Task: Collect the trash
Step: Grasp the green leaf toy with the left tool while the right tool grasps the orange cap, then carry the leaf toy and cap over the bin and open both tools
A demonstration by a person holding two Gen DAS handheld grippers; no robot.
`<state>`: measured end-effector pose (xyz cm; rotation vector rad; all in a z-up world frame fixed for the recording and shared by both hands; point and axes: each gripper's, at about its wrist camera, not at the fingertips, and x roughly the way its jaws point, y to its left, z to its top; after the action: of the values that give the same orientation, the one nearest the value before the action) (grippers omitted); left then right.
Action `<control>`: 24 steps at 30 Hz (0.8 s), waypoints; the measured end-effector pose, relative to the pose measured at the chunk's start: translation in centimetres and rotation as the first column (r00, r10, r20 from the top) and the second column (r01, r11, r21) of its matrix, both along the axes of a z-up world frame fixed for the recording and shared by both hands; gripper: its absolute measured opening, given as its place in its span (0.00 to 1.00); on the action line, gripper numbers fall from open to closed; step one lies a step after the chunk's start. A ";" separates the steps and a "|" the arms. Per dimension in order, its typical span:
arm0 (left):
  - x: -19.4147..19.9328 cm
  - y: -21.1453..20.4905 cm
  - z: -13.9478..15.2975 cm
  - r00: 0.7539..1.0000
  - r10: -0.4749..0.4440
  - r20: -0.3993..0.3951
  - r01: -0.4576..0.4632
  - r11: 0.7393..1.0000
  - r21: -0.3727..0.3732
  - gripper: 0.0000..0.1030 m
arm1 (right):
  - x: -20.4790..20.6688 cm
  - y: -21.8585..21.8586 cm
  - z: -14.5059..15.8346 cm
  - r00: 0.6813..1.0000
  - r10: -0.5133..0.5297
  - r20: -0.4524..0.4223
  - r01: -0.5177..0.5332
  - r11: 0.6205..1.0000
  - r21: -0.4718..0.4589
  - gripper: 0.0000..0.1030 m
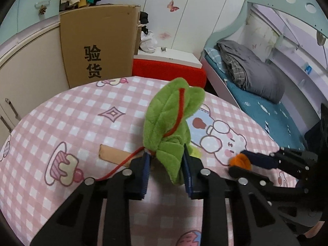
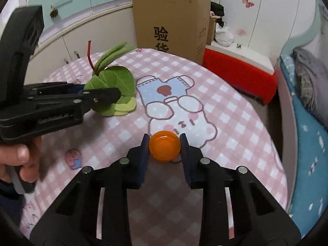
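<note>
My left gripper [image 1: 166, 160] is shut on a green plush leaf toy [image 1: 170, 119] with a red cord, held just above the pink checked tablecloth [image 1: 82, 106]. The toy [image 2: 111, 82] and the left gripper [image 2: 102, 96] also show at the left of the right wrist view. My right gripper [image 2: 164, 145] has its pads against both sides of a small orange round object [image 2: 164, 148] on the cloth. That orange object [image 1: 240, 161] and the right gripper [image 1: 242, 164] show at the right of the left wrist view.
A brown strip of tape or card [image 1: 114, 155] lies on the cloth left of the toy. A tall cardboard box [image 1: 98, 45] stands behind the table, a red stool [image 1: 170, 71] beside it. A bed [image 1: 266, 94] is at the right, cabinets [image 2: 86, 26] at the left.
</note>
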<state>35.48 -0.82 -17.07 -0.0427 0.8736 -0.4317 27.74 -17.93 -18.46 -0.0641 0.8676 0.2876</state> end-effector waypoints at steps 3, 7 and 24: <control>-0.5 0.1 0.4 1.000 0.011 0.021 -0.011 1.000 -0.002 0.24 | -0.9 -1.0 0.4 1.000 -0.020 0.005 0.019 0.999 0.035 0.28; -1.6 0.1 0.6 1.000 0.002 0.017 -0.001 1.000 -0.010 0.24 | -3.5 -3.4 1.7 0.998 -0.049 0.024 0.046 0.993 0.107 0.28; -19.3 -3.5 7.1 0.984 0.000 0.176 0.003 1.000 -0.016 0.24 | -14.7 -11.4 4.7 0.989 -0.078 0.128 0.036 0.954 0.297 0.28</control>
<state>16.15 -4.35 -9.96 -0.0187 0.6961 -0.4375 13.03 -29.31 -13.80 0.2164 0.6795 0.3513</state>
